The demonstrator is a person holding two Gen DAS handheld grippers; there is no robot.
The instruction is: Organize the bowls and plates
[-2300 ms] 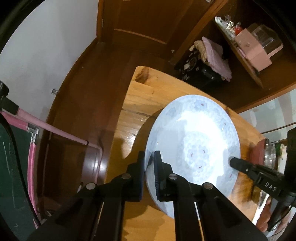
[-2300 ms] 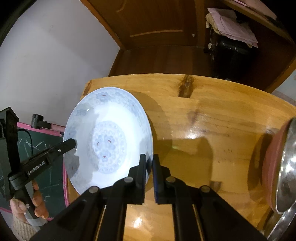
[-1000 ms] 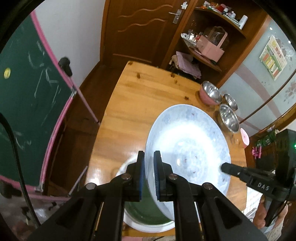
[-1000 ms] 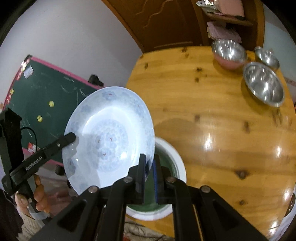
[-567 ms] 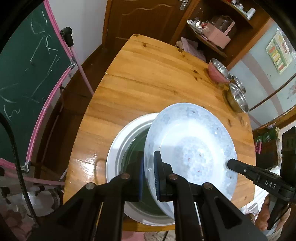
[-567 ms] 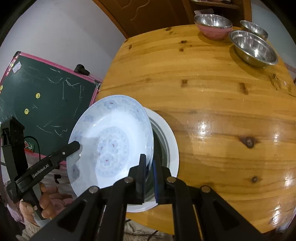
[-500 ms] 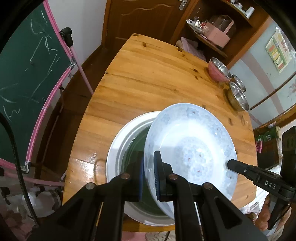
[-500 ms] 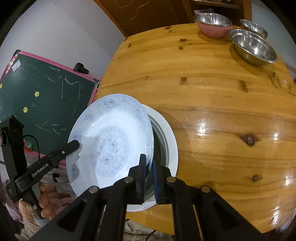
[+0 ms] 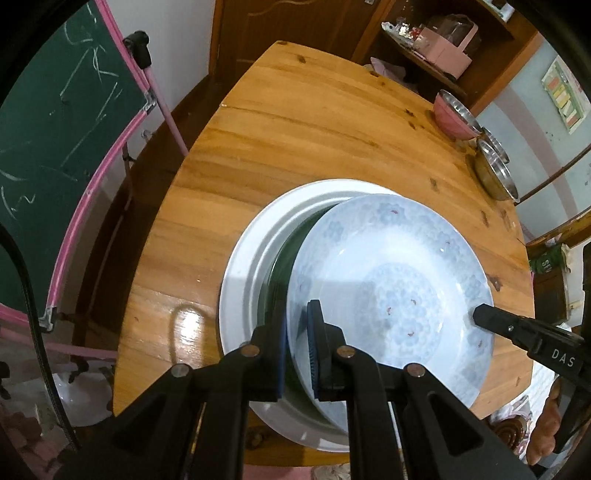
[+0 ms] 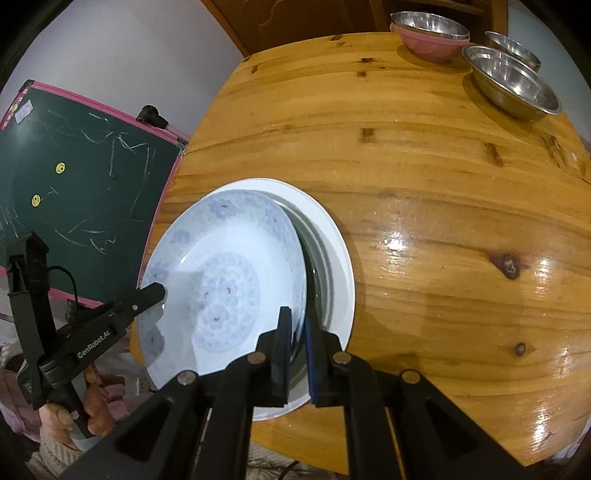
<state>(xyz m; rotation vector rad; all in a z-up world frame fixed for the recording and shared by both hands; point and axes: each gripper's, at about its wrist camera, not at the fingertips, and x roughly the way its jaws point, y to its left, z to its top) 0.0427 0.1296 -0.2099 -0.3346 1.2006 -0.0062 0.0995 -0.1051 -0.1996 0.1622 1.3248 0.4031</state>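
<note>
The left gripper has its fingers clamped tight on the near rim of the blue-patterned plate; one pad lies on the plate's upper face, the other under the rim; across the plate from these fingers the right gripper pinches the opposite rim in the same way, its fingers closed on the edge, so the plate hangs between the two, tilted. Directly beneath the fingers lies a larger white plate with a dark green centre, resting on the bench; the patterned plate overlaps it and covers most of the green part; whether the two plates touch cannot be told.

Ahead of the left fingers the wooden bench runs bare to its far edge; far off to their right, at the bench's edge, stand a pink bowl with a steel bowl nested in it, a big steel bowl and a smaller steel bowl behind that, all well apart from the plates. To the left of the fingers, off the bench, stands a green chalkboard in a pink frame; beyond the bench are a wooden door and a shelf holding a pink box. A person's hand grips the left gripper's handle.
</note>
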